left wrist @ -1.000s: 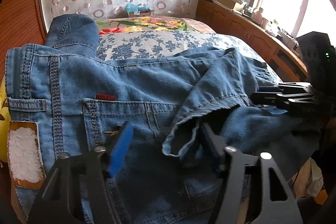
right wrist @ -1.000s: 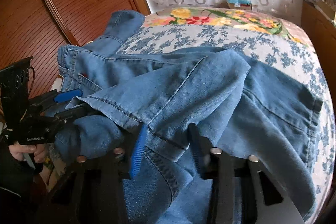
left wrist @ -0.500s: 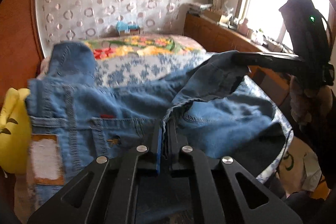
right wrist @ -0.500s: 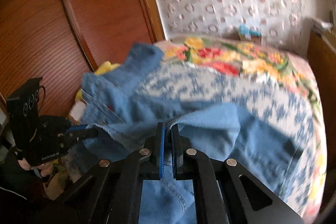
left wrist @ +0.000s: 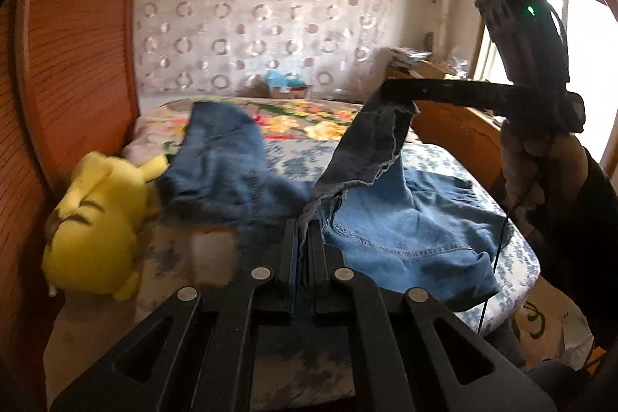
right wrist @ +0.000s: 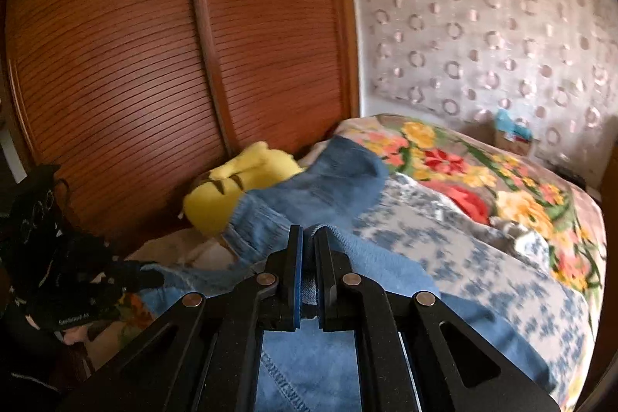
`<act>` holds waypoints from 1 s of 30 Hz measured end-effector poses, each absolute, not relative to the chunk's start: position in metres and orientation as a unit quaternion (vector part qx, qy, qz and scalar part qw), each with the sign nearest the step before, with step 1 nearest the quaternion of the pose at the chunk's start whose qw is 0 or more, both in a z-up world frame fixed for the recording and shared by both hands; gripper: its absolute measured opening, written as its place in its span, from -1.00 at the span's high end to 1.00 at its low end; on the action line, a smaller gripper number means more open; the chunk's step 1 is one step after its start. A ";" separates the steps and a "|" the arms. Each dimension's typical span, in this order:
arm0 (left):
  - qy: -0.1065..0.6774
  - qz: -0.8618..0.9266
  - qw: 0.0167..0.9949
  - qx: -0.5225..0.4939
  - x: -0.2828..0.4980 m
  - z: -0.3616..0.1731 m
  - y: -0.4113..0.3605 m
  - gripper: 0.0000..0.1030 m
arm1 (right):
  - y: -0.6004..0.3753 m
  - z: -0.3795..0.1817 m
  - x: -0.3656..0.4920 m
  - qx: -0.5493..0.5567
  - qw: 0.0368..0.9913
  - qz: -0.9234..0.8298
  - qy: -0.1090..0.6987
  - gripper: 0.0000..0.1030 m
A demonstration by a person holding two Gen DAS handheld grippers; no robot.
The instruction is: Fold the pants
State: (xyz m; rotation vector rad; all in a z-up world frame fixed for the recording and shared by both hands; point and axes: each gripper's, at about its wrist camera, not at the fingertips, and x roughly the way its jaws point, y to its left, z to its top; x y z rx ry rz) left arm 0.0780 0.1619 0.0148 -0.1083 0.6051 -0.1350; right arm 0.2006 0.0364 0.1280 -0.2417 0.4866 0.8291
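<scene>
1. The left tongs (left wrist: 303,238) were clamped tight on a fold of the jeans (left wrist: 405,226), the jaws pressed together with only denim between them. The right tongs (right wrist: 307,246) were likewise pinched on a hem of the same jeans, seen from the left camera lifting a strip of cloth above the bed (left wrist: 521,257).
2. The bed carried a blue-flowered sheet and, farther back, a bright floral blanket (right wrist: 463,165); a ribbed wooden wardrobe (right wrist: 135,64) stood just beside it.
3. The jeans lay mostly on the near part of the bed, one leg (left wrist: 220,149) running away toward the far end, the gripped part raised off the sheet.
4. A yellow plush toy (left wrist: 92,222) sat at the bed's edge, touching the denim.
5. Judging by the rumpled, uneven cloth, the fold was at an early stage: both grips were taken and the cloth lifted, but no neat fold lay flat yet. Laying the raised part over and smoothing it remained.
</scene>
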 end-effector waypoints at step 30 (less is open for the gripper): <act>0.381 -0.024 0.923 -0.057 0.115 -0.051 0.191 0.40 | 0.021 0.102 0.228 -0.111 0.894 0.346 0.262 0.17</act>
